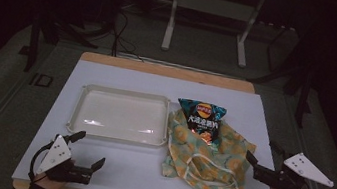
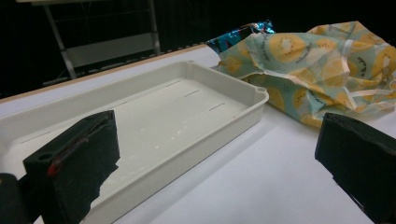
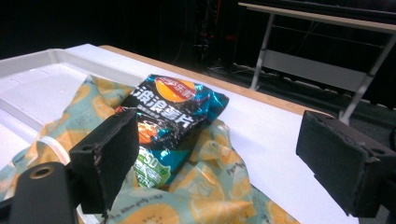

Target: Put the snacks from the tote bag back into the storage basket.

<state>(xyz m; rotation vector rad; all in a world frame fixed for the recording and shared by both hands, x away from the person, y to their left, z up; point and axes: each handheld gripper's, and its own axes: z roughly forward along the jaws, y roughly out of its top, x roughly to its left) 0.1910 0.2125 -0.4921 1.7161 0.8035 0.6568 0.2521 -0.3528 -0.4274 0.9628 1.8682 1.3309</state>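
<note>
Counting from the high view, I have one tray (image 1: 122, 116), one chip bag (image 1: 200, 119) and one fruit-print cloth (image 1: 201, 162) on the table (image 1: 134, 175). My left gripper (image 1: 90, 148) sits near the front left corner, jaws spread, empty. My right gripper (image 1: 260, 159) hovers at the right edge, jaws also spread, empty. One tray lies mid-table; the bag rests on the cloth just right of it.

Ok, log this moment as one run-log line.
left gripper: open, near table edge | right gripper: open, beside cloth bag | chip bag: on cloth bag | tray: empty
</note>
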